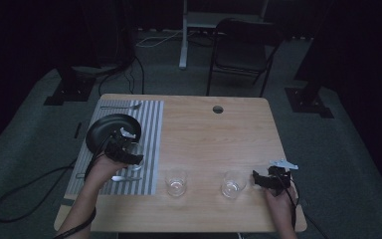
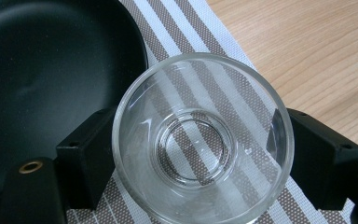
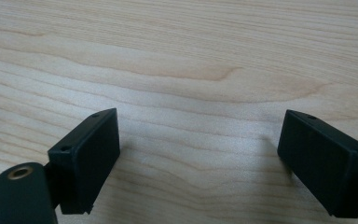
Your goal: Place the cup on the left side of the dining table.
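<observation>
Item, clear glass tumbler [image 2: 201,140]: round, smooth-walled, thick circular base, seen from above through its open mouth. It sits between your left gripper [image 2: 193,158]'s two black block-shaped jaws, which press on its wall from either side; you are pinching it. Beneath the fingers lies a woven placemat [image 2: 223,37], fine mesh texture, brown and white stripes. Beyond the left-hand jaw, just beside the tumbler's rim, sits a matte black plate [image 2: 42,70], round and shallow.

Item, your right gripper [image 3: 200,163]: matte black rectangular jaws, spread wide with nothing between them. Under and ahead of the fingers is the wooden table [image 3: 177,56], pale, smooth, with wavy grain.

Item, from the high view: left gripper [image 1: 129,152] over the placemat [image 1: 151,124] at the plate's [image 1: 104,130] near edge; right gripper [image 1: 264,180] near the table's [image 1: 204,134] front right corner. Two further clear glasses [image 1: 176,183] [image 1: 233,184] stand on bare wood between your grippers, the second just beside the right fingers. Metal cutlery [image 1: 122,178] lies on the placemat near your left hand [image 1: 104,169].
</observation>
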Motion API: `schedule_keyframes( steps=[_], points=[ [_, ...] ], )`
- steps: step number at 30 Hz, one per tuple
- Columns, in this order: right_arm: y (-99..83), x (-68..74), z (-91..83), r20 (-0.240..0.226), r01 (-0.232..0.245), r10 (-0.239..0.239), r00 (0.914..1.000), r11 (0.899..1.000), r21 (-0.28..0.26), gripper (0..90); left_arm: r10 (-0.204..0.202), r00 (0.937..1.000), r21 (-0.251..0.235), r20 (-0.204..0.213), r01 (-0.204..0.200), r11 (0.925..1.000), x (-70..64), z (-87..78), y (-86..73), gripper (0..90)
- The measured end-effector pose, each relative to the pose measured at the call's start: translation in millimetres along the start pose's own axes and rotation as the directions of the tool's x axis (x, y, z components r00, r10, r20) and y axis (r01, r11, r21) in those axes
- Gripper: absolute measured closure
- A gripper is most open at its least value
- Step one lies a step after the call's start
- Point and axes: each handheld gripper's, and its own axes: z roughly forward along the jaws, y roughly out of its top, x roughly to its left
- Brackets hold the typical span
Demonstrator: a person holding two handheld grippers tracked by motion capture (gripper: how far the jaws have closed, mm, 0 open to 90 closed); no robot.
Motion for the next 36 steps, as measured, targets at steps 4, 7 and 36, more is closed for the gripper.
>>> schedule_keyframes(
  steps=[4,7,36],
  points=[
    [0.0,0.0,0.0,0.000,0.000,0.000,1.0000,1.000,0.000,12.4,-0.006,1.0000,-0.035,0.006,0.006,0.9994,0.7,0.2,-3.8,17.5],
    [0.0,0.0,0.0,0.000,0.000,0.000,1.0000,1.000,0.000,12.4,0.004,0.9999,-0.064,-0.014,-0.005,0.9979,-1.6,0.1,-6.5,17.5],
    [0.0,0.0,0.0,0.000,0.001,-0.001,1.0000,1.000,0.000,12.4,-0.115,0.9933,-0.093,-0.006,0.114,0.9891,1.9,4.0,-35.7,7.9]
  ],
)
